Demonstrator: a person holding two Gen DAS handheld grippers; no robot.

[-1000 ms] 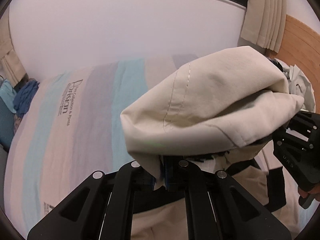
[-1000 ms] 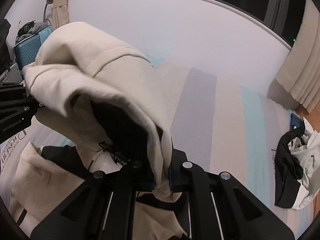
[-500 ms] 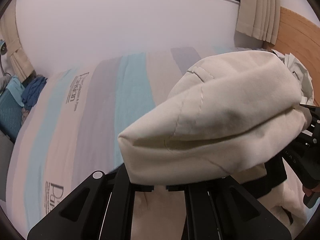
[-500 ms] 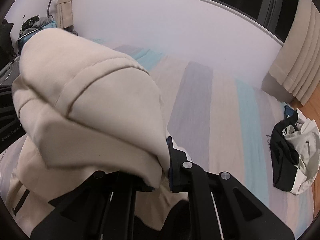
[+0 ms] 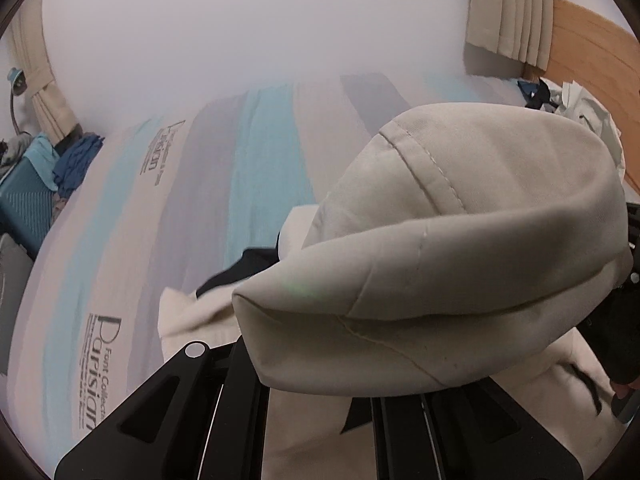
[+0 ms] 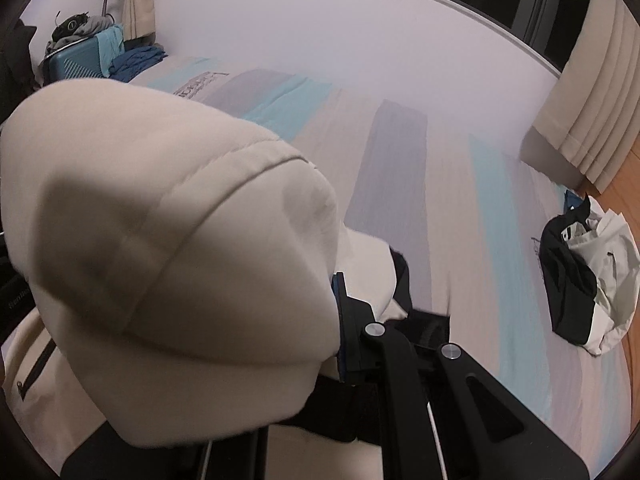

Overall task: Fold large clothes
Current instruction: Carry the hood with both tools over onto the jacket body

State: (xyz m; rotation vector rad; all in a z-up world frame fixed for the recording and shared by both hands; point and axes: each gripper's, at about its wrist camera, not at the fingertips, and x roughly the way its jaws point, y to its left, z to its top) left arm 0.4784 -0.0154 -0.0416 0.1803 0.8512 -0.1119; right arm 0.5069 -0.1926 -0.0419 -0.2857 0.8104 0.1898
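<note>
A large cream jacket with black lining (image 5: 460, 240) is held up over the striped bed; it also fills the left of the right wrist view (image 6: 160, 220). My left gripper (image 5: 320, 376) is shut on one edge of the jacket, its fingertips hidden under the draped cloth. My right gripper (image 6: 320, 320) is shut on the other edge, with only the right finger's blue pad showing. The lower part of the jacket (image 5: 192, 320) lies on the bed beneath the raised fold. The right gripper's black body (image 5: 624, 320) shows at the right of the left wrist view.
The striped bedsheet (image 6: 400, 160) stretches ahead to the white wall. A black and white garment (image 6: 580, 276) lies crumpled at the bed's right side. A teal suitcase (image 5: 24, 200) with blue clothes (image 5: 76, 160) stands at the left. Curtains (image 6: 592, 120) hang at the right.
Both grippers have carried the held jacket edge forward and down over the bed. The fold now bulges nearer to both cameras, and more of the jacket lies on the sheet.
</note>
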